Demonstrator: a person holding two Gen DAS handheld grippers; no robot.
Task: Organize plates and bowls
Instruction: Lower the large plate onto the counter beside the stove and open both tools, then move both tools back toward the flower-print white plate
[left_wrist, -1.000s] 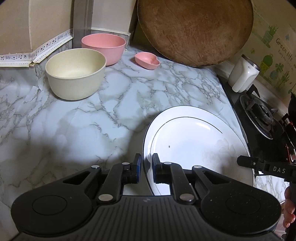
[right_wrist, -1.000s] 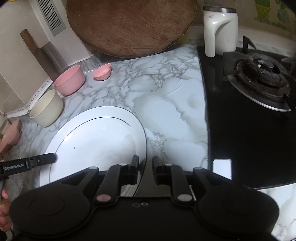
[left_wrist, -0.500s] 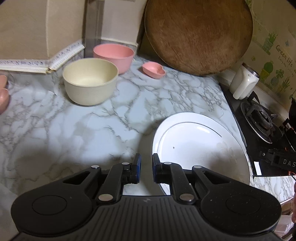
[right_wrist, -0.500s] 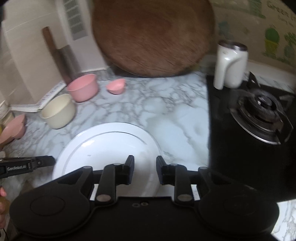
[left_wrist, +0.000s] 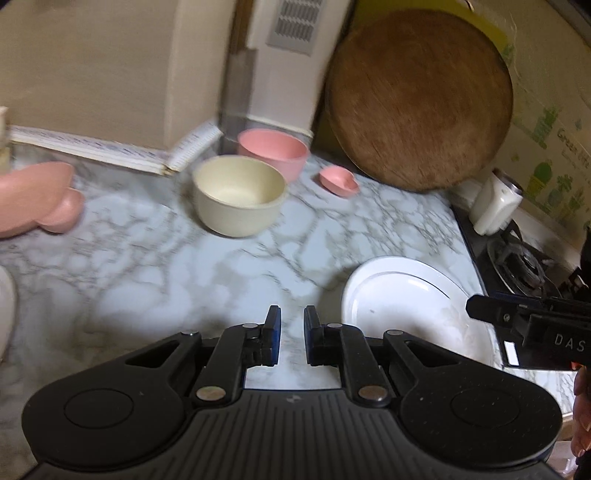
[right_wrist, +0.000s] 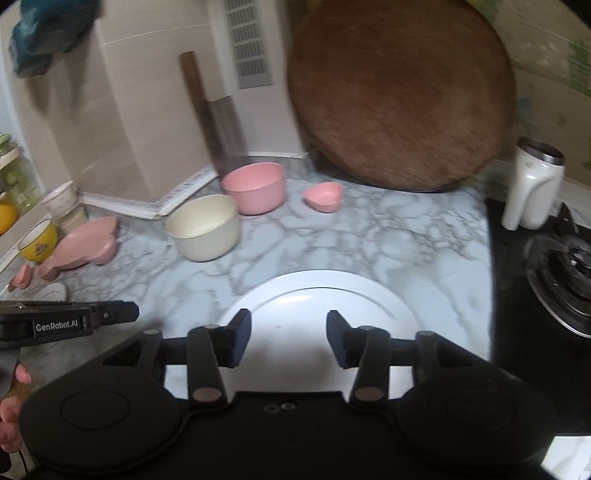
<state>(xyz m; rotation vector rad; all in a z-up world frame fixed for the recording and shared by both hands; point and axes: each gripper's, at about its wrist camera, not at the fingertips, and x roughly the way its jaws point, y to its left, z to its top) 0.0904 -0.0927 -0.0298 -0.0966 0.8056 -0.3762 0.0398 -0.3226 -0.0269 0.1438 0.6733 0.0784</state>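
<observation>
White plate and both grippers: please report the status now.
Right gripper open above white plate, holding nothing. Left gripper nearly closed, empty. Plate flat on counter. Nothing in the way.

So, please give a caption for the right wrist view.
Open right gripper above large white round plate on grey-veined marble counter.

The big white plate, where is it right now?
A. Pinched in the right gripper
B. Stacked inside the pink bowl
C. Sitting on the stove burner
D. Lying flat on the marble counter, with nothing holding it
D. The big white plate lies flat on the marble counter, while the right gripper hangs open above it and the left gripper is off to its side, gripping nothing.
</observation>
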